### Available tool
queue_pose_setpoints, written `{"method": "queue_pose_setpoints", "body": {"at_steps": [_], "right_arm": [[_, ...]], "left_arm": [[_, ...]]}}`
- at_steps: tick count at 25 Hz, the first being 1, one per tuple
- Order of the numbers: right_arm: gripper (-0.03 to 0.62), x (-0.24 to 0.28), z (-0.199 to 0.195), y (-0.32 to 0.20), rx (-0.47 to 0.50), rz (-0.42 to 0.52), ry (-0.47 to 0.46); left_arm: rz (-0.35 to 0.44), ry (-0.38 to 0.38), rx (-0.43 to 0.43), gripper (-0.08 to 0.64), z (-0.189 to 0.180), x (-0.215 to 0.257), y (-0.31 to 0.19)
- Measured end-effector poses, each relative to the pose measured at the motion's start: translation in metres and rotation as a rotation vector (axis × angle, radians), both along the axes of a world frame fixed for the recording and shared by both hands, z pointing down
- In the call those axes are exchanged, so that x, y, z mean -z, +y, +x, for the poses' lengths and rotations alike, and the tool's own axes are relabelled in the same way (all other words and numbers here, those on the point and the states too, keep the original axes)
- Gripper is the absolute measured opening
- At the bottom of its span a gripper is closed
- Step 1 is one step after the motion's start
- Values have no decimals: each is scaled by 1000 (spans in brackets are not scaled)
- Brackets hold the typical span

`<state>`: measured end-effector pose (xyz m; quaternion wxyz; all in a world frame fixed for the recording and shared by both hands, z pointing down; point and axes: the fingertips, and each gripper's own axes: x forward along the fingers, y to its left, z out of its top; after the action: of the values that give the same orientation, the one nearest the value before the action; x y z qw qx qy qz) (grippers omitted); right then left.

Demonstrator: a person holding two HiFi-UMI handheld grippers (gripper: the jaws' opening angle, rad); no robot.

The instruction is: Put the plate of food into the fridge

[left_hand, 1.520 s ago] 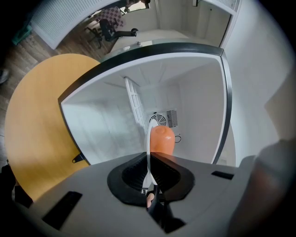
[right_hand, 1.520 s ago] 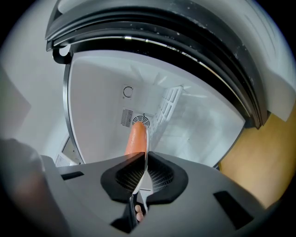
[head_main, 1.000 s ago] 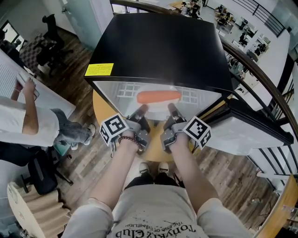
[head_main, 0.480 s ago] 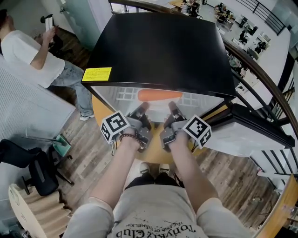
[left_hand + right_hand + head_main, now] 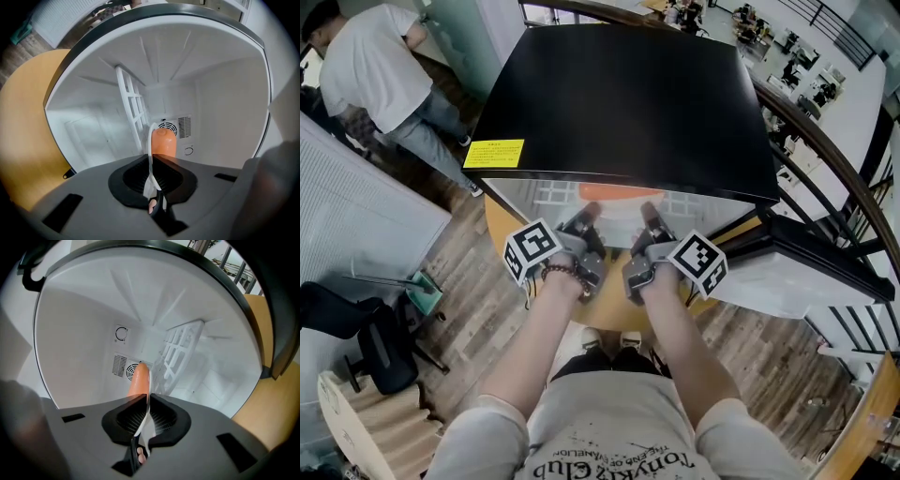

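The fridge (image 5: pixel 623 94) is a small black-topped one, open towards me, with a white inside (image 5: pixel 206 93). Both grippers hold one white plate by its rim. On it lies a long orange piece of food (image 5: pixel 605 191), mostly hidden under the fridge's top in the head view. My left gripper (image 5: pixel 582 228) is shut on the plate's left rim (image 5: pixel 151 154), seen edge-on, with the orange food (image 5: pixel 162 140) just beyond. My right gripper (image 5: pixel 650 223) is shut on the right rim (image 5: pixel 146 401), with the food (image 5: pixel 139 379) ahead. Plate and food are inside the fridge opening.
A white wire shelf (image 5: pixel 132 110) and a fan vent (image 5: pixel 123 365) sit at the fridge's back. The fridge door (image 5: pixel 811 258) stands open at right. The fridge rests on a round wooden table (image 5: pixel 500 230). A person (image 5: pixel 380 70) stands at far left, an office chair (image 5: pixel 375 352) nearer.
The plate has gone deeper into the fridge, and less of the orange food shows under the black top. The person at left has walked away towards the back.
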<state>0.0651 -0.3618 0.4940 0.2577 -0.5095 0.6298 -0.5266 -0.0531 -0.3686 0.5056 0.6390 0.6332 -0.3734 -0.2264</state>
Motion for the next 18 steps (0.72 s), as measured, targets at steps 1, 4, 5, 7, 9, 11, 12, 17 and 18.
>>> {"method": "queue_pose_setpoints", "body": {"at_steps": [1, 4, 5, 7, 9, 11, 12, 17, 18], "right_arm": [[40, 0, 0, 0, -1, 2, 7], [40, 2, 0, -1, 0, 11, 20], [40, 2, -1, -2, 0, 14, 19], [40, 3, -1, -1, 0, 15, 15], [40, 2, -2, -1, 0, 14, 17], [40, 2, -2, 1, 1, 11, 21], [40, 2, -3, 1, 2, 11, 22], [44, 2, -3, 2, -3, 12, 27], [52, 3, -3, 3, -3, 16, 28]], "left_arm": [[0, 0, -1, 37, 0, 0, 0], [7, -1, -5, 37, 1, 1, -2], [11, 0, -5, 37, 1, 3, -2], [17, 0, -4, 38, 1, 4, -2], [23, -6, -3, 38, 1, 5, -2], [27, -12, -2, 38, 0, 5, -2], [29, -15, -3, 37, 0, 5, -2], [34, -16, -6, 38, -1, 5, 0], [34, -18, -6, 40, -1, 4, 1]]}}
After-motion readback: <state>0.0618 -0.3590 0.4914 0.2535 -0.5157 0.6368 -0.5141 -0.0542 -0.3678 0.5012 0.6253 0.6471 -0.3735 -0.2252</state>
